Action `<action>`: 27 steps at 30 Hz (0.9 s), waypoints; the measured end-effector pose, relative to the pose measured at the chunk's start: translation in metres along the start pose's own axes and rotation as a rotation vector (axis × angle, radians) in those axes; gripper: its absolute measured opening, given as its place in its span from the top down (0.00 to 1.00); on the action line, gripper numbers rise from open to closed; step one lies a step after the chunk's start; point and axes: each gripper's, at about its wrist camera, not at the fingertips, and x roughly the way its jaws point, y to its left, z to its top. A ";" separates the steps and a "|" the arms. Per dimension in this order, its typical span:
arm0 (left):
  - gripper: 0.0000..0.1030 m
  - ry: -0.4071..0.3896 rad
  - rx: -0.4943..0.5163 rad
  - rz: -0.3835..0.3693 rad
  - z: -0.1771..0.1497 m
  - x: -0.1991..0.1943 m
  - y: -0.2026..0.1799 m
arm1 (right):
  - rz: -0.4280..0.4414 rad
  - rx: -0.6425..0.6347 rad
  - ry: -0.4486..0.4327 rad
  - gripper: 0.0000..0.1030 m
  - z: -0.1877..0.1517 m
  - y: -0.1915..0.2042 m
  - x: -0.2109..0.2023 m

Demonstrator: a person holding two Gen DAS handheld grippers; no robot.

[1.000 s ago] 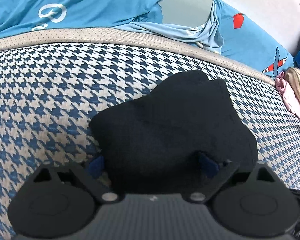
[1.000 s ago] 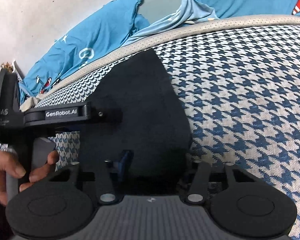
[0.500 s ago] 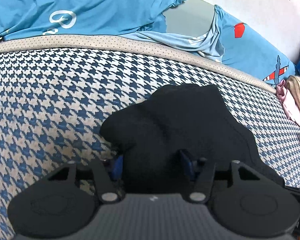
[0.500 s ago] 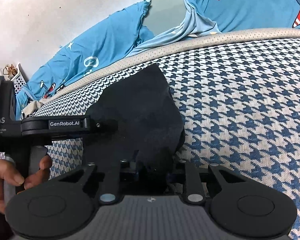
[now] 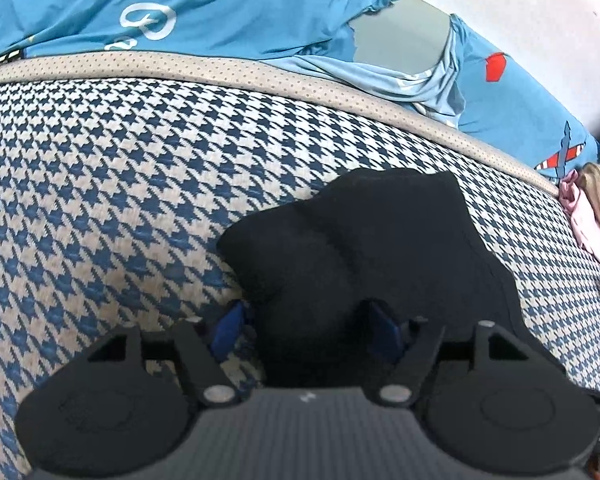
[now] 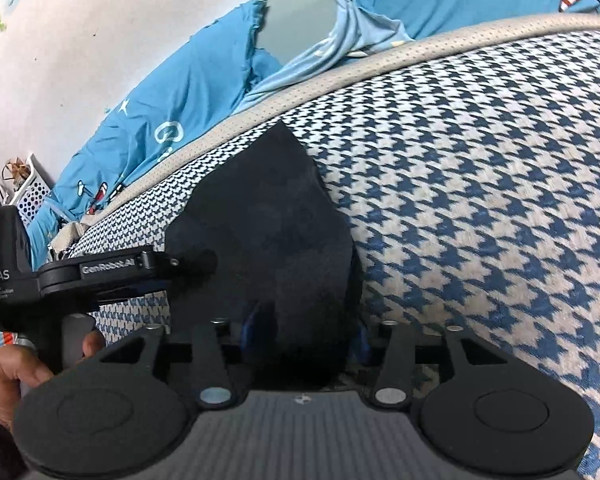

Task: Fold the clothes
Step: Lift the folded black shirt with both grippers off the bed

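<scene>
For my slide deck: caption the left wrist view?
Left tongs opening around a black garment on a houndstooth cushion.

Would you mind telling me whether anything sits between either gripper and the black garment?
Nothing visible does. The black garment already lies between the opening fingers of the left gripper and the right gripper.

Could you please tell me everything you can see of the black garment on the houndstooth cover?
The black garment is small, matte and soft-looking, plain, bunched into an uneven lump with soft creases. It lies on the blue-and-white houndstooth cover, short of its beige border. Its near edge sits between the blue pads of both the left hand-held gripper and the right hand-held gripper, whose jaws are opening.
</scene>
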 end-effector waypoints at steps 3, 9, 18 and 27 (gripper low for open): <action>0.25 0.009 -0.024 -0.006 0.001 0.001 0.006 | 0.016 0.026 0.017 0.49 -0.002 -0.007 -0.002; 0.21 0.012 -0.047 -0.038 0.001 0.006 0.013 | 0.056 0.062 0.030 0.45 -0.005 -0.016 -0.004; 0.18 -0.015 0.009 -0.053 0.000 0.014 0.000 | 0.034 0.012 0.006 0.41 -0.005 -0.001 0.010; 0.48 -0.061 0.041 0.003 -0.001 0.012 -0.009 | -0.024 -0.052 -0.018 0.75 -0.006 0.018 0.023</action>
